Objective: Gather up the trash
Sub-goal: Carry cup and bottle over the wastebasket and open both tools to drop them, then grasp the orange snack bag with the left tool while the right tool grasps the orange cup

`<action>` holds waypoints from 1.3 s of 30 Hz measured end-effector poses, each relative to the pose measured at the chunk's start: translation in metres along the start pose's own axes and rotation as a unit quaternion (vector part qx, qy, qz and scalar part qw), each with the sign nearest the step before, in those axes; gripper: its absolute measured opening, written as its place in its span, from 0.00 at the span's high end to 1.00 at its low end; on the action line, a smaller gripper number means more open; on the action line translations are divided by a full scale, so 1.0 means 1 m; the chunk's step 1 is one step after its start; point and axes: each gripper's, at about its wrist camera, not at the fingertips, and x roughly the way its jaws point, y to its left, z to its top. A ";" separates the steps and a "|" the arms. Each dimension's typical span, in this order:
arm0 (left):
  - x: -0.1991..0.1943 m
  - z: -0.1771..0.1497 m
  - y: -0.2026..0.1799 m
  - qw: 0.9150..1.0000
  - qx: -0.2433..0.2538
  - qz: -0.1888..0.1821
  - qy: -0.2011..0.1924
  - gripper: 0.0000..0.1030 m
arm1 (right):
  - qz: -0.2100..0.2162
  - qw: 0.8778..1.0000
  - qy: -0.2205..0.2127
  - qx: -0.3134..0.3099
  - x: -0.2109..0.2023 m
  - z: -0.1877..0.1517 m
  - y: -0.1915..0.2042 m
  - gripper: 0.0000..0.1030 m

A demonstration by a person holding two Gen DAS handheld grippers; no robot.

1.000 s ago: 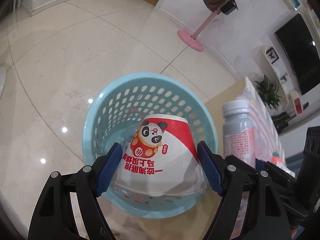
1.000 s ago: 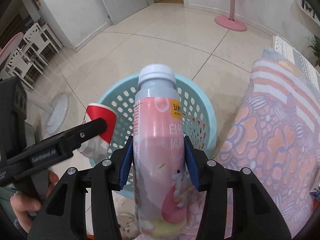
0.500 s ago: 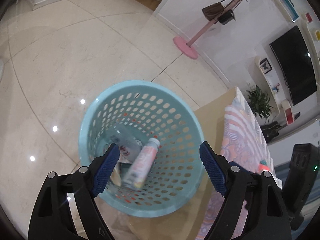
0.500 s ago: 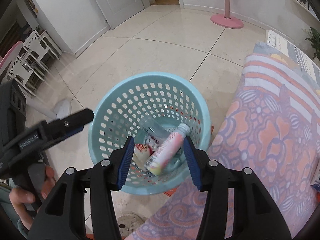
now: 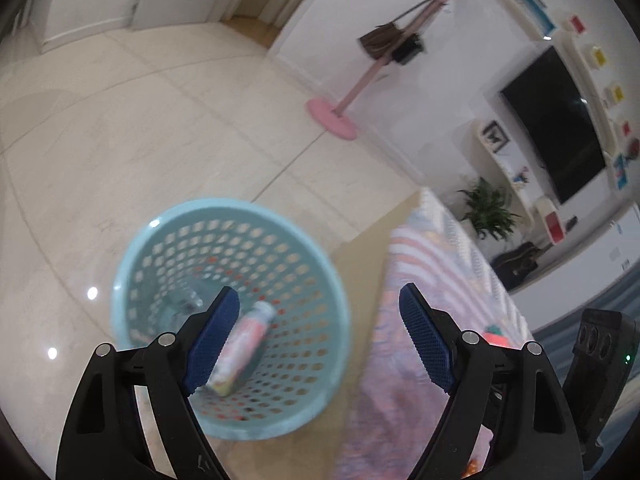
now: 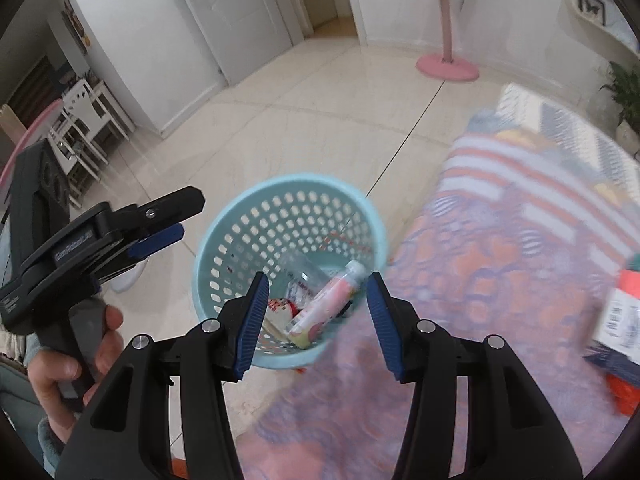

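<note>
A light blue perforated basket (image 5: 320,264) (image 6: 244,216) stands on the tiled floor beside a patterned cloth. Inside it lie a pink bottle (image 5: 244,348) (image 6: 328,300), a clear plastic bottle (image 6: 302,270) and a red-and-white paper cup (image 6: 282,308). My left gripper (image 5: 320,336) is open and empty, above the basket's right rim; it also shows in the right wrist view (image 6: 160,224). My right gripper (image 6: 316,316) is open and empty above the basket's near rim.
A pink, striped and flowered cloth (image 6: 500,280) (image 5: 420,320) covers a low surface right of the basket, with packets (image 6: 616,320) at its far right. A pink coat stand (image 5: 340,116), a TV (image 5: 560,120) and a plant (image 5: 488,208) stand beyond.
One second ago the left gripper held the paper cup and the right held the pink bottle. Both were let go into the basket, and both grippers have since pulled back and upward.
</note>
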 end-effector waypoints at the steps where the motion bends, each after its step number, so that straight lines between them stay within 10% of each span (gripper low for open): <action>1: 0.000 -0.001 -0.007 1.000 0.005 -0.005 -0.001 0.22 | -0.002 1.000 -0.008 0.001 -0.010 -0.002 -0.005 0.54; 11: 0.004 -0.096 -0.134 0.981 0.128 -0.116 0.093 0.22 | -0.123 0.988 -0.092 0.024 -0.153 -0.071 -0.112 0.45; 22: 0.023 -0.261 -0.186 0.941 0.181 -0.112 0.262 0.14 | -0.234 0.948 -0.128 0.173 -0.249 -0.148 -0.274 0.28; 30: 0.038 -0.313 -0.229 0.935 0.255 -0.014 0.245 0.07 | -0.166 0.924 -0.097 0.331 -0.231 -0.182 -0.375 0.23; 39: 0.048 -0.343 -0.256 0.907 0.365 0.067 0.198 0.08 | -0.093 0.890 -0.096 0.435 -0.195 -0.177 -0.425 0.23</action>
